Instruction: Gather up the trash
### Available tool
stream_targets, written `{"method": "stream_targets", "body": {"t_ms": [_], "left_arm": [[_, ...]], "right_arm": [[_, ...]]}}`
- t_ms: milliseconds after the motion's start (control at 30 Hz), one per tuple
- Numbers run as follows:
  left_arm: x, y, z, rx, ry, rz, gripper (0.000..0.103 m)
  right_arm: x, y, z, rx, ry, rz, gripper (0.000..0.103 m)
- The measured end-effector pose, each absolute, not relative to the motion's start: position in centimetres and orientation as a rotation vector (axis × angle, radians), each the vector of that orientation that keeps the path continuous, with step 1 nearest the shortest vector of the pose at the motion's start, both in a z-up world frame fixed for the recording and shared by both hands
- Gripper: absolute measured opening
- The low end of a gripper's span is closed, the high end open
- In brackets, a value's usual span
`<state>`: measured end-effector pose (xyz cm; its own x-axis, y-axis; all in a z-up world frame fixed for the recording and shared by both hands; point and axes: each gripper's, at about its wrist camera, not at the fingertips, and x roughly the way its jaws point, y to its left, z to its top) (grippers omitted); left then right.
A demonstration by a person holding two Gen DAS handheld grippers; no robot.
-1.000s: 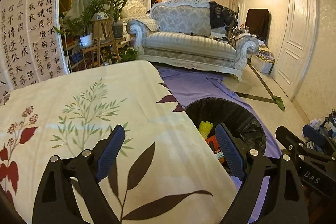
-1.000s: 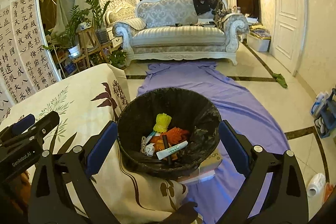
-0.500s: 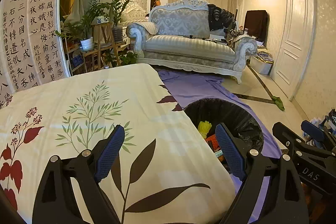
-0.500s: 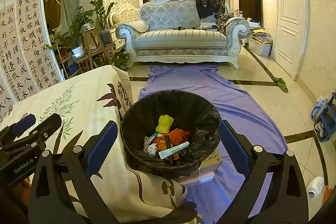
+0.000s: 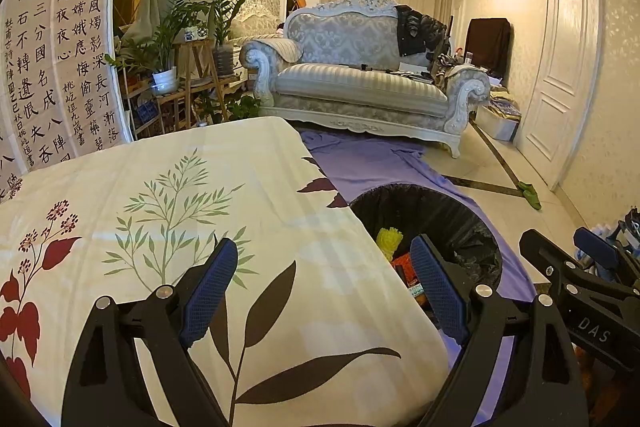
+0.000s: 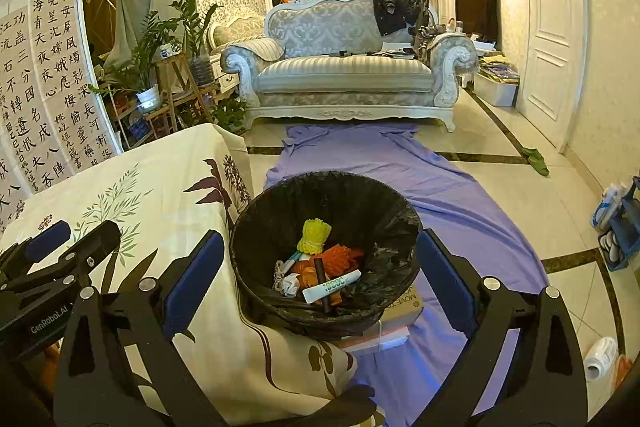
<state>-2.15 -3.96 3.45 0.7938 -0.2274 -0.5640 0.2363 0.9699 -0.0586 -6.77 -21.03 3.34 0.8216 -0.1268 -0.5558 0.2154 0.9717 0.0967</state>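
while the left gripper hangs over the leaf-printed cloth on the table, its blue-padded jaws stand wide apart with nothing between them. the right gripper is likewise spread wide and empty, held above the black-lined trash bin, whose rim fills the gap between its fingers in the right wrist view. the bin stands on the floor just beside the table's draped edge, resting on a flat box or book over a purple sheet that runs back toward a pale ornate sofa. inside the bin lie the collected pieces of trash: a yellow foam net, an orange wrapper, a white tube with green lettering, a dark stick and a crumpled bit of white paper. from the left wrist view the bin sits to the right past the table corner, partly hidden behind the right finger. potted plants stand on a wooden rack at the far left, next to a calligraphy screen.
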Motion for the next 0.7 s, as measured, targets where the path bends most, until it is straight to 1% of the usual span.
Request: {"method": "stream_targets", "body": {"t_ms": [700], "left_arm": [[-1.58,-4.11,2.73,0.010,0.618,-0.253,0.086]], "right_arm": [[-6.76,-20.98,3.32,0.157,0.579,-0.184,0.094]]}}
